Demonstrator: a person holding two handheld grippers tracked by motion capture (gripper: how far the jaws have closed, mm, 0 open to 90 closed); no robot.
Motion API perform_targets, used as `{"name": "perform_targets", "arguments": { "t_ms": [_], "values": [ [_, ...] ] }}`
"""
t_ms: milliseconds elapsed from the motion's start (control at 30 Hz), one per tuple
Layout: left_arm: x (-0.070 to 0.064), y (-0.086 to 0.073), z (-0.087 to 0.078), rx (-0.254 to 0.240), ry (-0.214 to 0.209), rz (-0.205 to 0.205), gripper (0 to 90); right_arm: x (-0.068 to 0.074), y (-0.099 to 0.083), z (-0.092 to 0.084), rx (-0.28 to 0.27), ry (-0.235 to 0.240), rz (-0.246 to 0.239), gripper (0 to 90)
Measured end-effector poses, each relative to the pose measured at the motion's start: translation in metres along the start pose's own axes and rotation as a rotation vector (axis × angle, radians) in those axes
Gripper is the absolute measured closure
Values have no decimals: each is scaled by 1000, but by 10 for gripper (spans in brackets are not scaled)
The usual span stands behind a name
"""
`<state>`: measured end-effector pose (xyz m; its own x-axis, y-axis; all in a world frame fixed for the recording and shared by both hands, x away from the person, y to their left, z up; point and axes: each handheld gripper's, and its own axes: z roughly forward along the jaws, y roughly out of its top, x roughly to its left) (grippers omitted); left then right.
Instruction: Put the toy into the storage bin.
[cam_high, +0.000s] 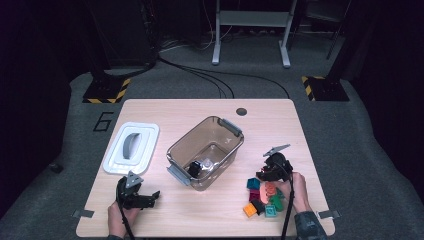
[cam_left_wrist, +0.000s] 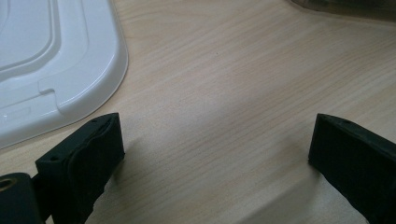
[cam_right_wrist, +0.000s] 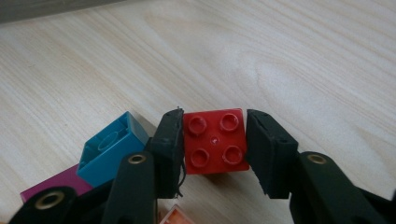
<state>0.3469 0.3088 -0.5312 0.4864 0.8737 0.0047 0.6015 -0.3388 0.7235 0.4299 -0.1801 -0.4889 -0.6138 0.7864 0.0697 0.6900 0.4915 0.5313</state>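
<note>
My right gripper (cam_right_wrist: 214, 140) is shut on a red four-stud brick (cam_right_wrist: 215, 141), one pad flat against each side, low over the wooden table. A blue brick (cam_right_wrist: 112, 147) lies open side up beside its left jaw, with a magenta brick (cam_right_wrist: 56, 184) behind it. In the high view the right gripper (cam_high: 264, 175) sits at the top of a pile of coloured bricks (cam_high: 264, 200) at the front right. My left gripper (cam_high: 149, 198) rests at the front left, open, with bare table between its jaws (cam_left_wrist: 215, 140).
A clear brownish box (cam_high: 227, 131) stands mid-table with a dark object (cam_high: 195, 168) inside. A white lid (cam_high: 131, 147) lies at the left, its corner (cam_left_wrist: 56, 70) just beyond the left jaw. The table's front edge is close to both hands.
</note>
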Motion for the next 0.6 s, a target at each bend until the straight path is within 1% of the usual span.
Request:
{"name": "perform_targets", "arguments": {
  "t_ms": [33, 267, 333, 367, 400, 467, 500, 533, 600],
  "values": [
    [0, 0, 0, 0, 0, 0, 31, -1, 0, 1, 0, 2, 13, 577],
    [0, 0, 0, -2, 1, 1, 31, -3, 1, 1, 5, -3, 52, 578],
    [0, 0, 0, -2, 1, 1, 31, -4, 2, 2, 10, 4, 65, 569],
    [0, 0, 0, 0, 0, 0, 31, -4, 3, 3, 13, 3, 71, 546],
    [0, 0, 0, 0, 0, 0, 31, -5, 4, 3, 16, 5, 79, 541],
    [0, 0, 0, -1, 0, 0, 31, -5, 5, 5, 26, 0, 80, 538],
    [0, 0, 0, 0, 0, 0, 31, -5, 6, 6, 28, -4, 82, 540],
    [0, 0, 0, -1, 0, 0, 31, -5, 6, 7, 30, -5, 85, 570],
    [0, 0, 0, -1, 1, 1, 32, -4, 7, 7, 28, -12, 91, 577]
  ]
}}
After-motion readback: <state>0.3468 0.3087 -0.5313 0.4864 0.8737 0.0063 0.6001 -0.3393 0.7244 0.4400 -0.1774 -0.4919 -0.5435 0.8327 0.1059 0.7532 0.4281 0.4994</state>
